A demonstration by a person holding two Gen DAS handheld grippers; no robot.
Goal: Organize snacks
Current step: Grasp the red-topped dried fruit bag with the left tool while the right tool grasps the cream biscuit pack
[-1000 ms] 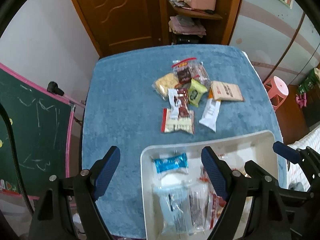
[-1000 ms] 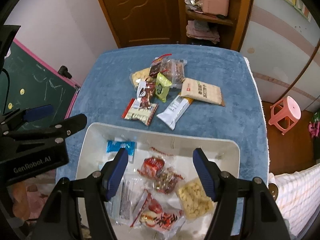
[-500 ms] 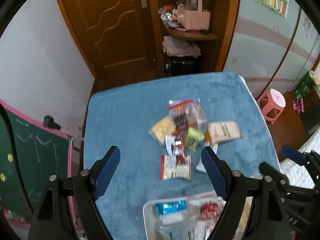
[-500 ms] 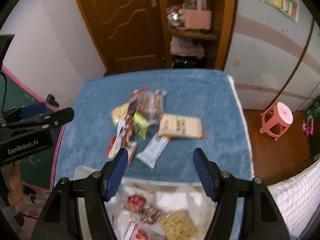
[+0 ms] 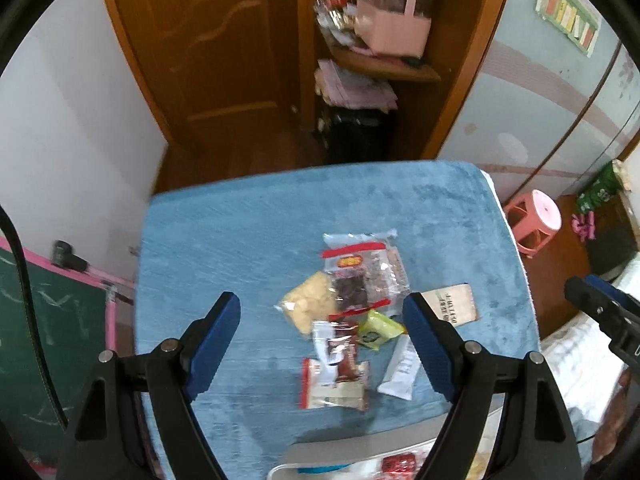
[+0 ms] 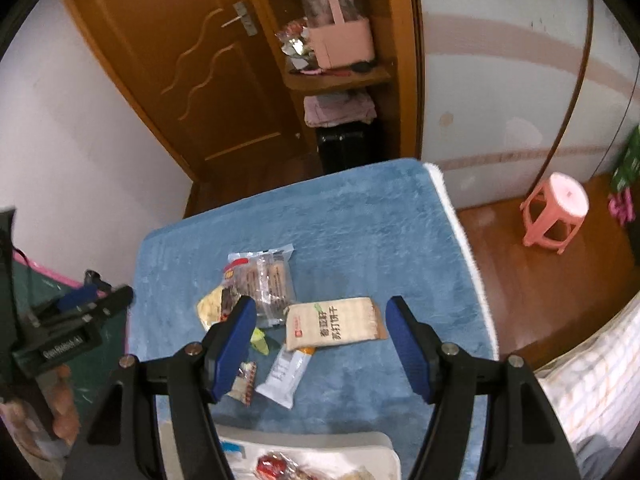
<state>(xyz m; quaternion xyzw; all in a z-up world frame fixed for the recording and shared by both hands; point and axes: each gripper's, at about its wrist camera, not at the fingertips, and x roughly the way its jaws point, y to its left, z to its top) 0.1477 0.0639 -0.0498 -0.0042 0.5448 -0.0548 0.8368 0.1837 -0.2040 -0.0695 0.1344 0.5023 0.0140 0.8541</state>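
Several snack packets lie in a loose pile on the blue cloth: a clear bag with red bands (image 5: pixel 362 268), a yellow packet (image 5: pixel 310 304), a green packet (image 5: pixel 378 330), a white bar (image 5: pixel 400 368) and a red-edged packet (image 5: pixel 336 386). My left gripper (image 5: pixel 322 340) hangs open above this pile, nothing between its fingers. In the right wrist view a tan cracker pack (image 6: pixel 336 324) and the white bar (image 6: pixel 286 372) show between the fingers of my right gripper (image 6: pixel 322 348), also open and empty. The white tray (image 6: pixel 320 442) with several packets peeks in at the bottom edge.
The blue-covered table (image 5: pixel 248 240) ends near a wooden door (image 5: pixel 224 40) and a shelf with a pink basket (image 5: pixel 394 28). A pink stool (image 6: pixel 556 208) stands on the floor at the right. A green chalkboard (image 5: pixel 44 328) leans at the left.
Both grippers have pulled back from over the tray and tilted up; the tray slid to the bottom edge and the snack pile now sits between the fingers. The right gripper has rolled.
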